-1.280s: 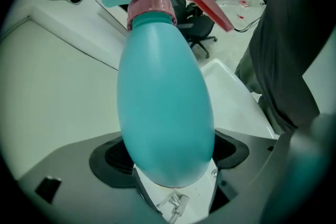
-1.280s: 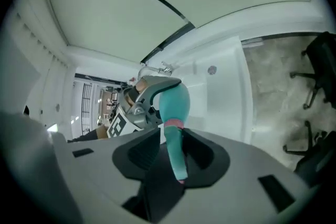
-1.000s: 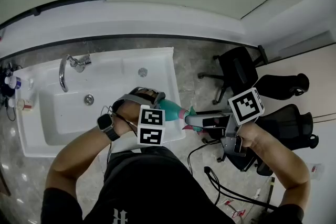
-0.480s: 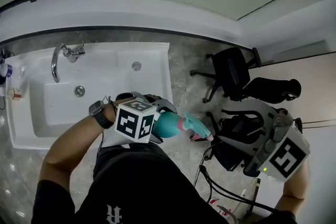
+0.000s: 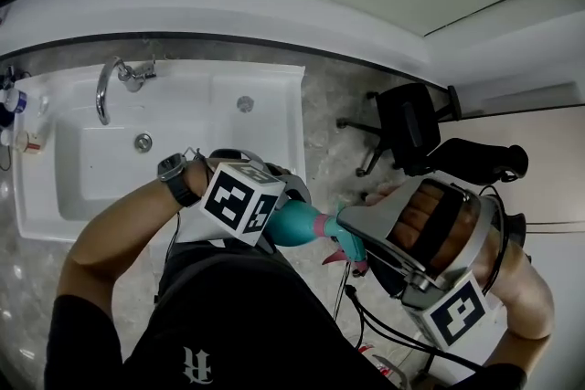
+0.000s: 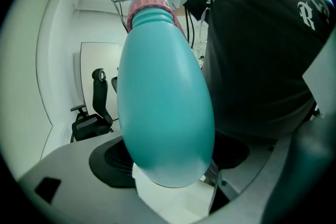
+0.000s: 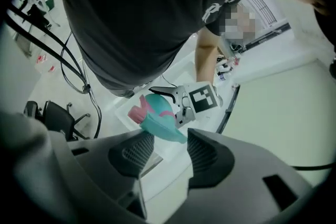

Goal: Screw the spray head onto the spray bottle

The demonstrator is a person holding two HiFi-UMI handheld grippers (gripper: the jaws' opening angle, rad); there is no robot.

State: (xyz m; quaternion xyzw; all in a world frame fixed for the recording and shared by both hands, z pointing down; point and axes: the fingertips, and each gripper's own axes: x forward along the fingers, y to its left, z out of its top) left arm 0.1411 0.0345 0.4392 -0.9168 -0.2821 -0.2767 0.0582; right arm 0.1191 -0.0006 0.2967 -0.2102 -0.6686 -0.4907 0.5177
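Right gripper view: right gripper [image 7: 169, 139] jaws apart around spray head [image 7: 160, 124] tip; left gripper [image 6: 169, 168] clamped on the smooth spray bottle [image 6: 165, 107], which likely spins under twisting.

A white sink [image 5: 274, 82] carries a chrome faucet [image 5: 108, 91] at its back rim and a round drain [image 5: 143, 142] in its basin. A black office chair [image 5: 411, 119] stands to its right, black cables [image 5: 370, 320] trail on the floor, and what may be small bottles [image 5: 11, 105] sit at its left end.

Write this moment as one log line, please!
left gripper: shut on spray bottle | right gripper: open, by spray head | spray head: sitting on spray bottle
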